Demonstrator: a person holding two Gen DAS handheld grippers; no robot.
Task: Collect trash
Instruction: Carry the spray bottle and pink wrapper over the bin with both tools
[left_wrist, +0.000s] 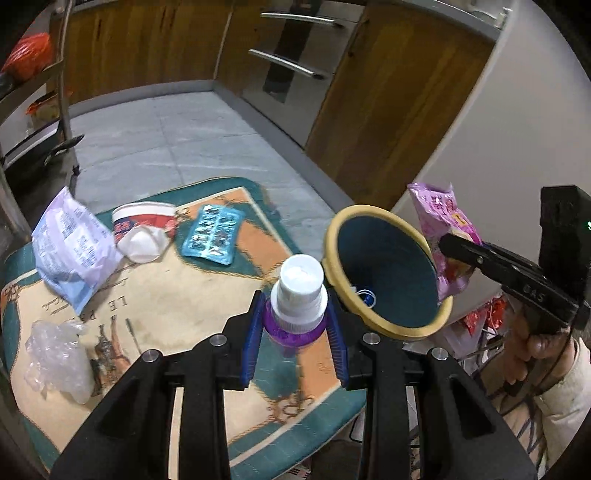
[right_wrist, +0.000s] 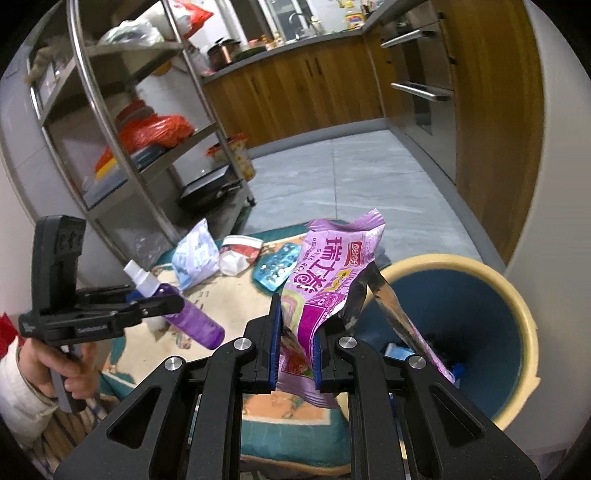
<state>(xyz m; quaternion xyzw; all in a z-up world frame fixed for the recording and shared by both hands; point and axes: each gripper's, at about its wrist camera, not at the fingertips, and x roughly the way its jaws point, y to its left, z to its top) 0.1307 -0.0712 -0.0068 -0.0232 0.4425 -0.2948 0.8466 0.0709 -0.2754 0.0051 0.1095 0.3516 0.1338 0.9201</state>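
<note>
Kitchen floor (left_wrist: 177, 136) open beyond mat (left_wrist: 207, 306); bin (right_wrist: 517, 295) beside mat edge.

The pink snack wrapper (right_wrist: 325, 291) carries large magenta Chinese characters, "瑞士卷", with a small red brand oval above them too fine to read and a line of tiny Latin letters down its left side that looks like "SWISS ROLL". On the mat (left_wrist: 155, 306) dark capitals read "LE", followed by letters cut off by clutter. The white-and-blue bag (left_wrist: 70, 251) bears blocks of fine print, illegible. The red-and-white cup (left_wrist: 144, 221) shows blurred characters.
</note>
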